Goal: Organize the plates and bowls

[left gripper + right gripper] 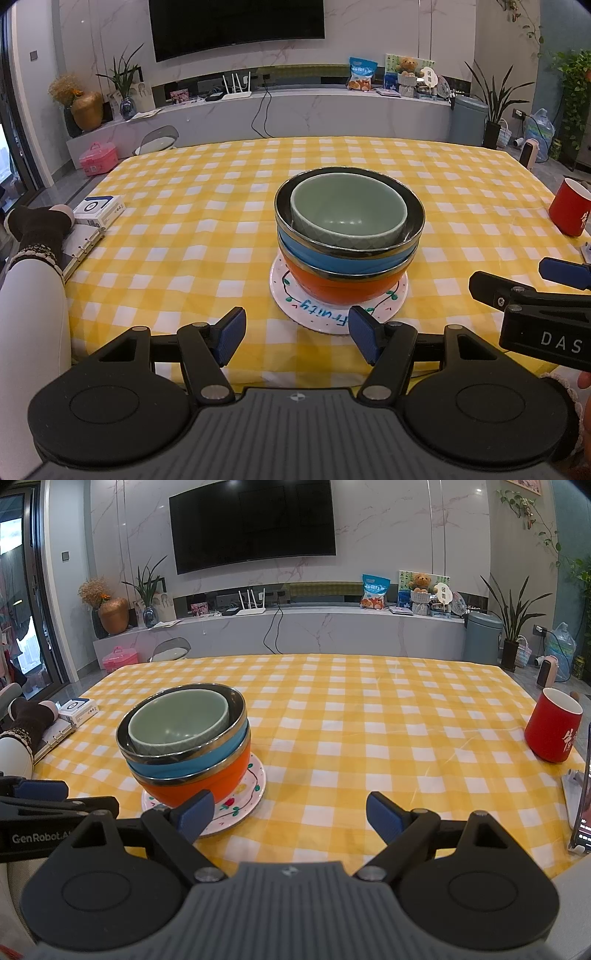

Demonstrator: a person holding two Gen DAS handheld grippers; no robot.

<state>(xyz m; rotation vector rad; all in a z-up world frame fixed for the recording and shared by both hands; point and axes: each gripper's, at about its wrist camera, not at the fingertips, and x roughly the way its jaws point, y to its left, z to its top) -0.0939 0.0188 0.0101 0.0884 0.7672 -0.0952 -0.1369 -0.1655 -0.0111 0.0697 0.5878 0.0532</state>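
Yellow-and-white checked cloth (177, 236) covers the table we work at, with a television wall behind it.

Our left gripper (297, 334) hangs released, jaws spread with nothing between them, tipped down toward the table. Just ahead of its fingertips lies the white painted plate (400, 295), and on it the stack: an orange bowl (332, 286) at the bottom, a blue bowl (332, 258) nested in that, and a pale green bowl (349, 210) sitting off-centre inside the top steel rim.

Our right gripper (290, 816) is likewise released and empty, pointing down at bare cloth; the stack sits ahead and to its left, the plate's edge just beside its left finger.

We judge the bowls stiff and smooth, the steel-lined pair light and slippery at the rim, while the green one and the plate look ceramic, heavier and liable to chip. The stack appears complete, so any further move would best take the plate by opposite edges, one claw each side, and keep it level, since the loose green bowl could slide.

Farther out, well to the right of both claws, stands a red mug (552, 725); far left lie a ring binder (83, 245) and a small white box (99, 210).
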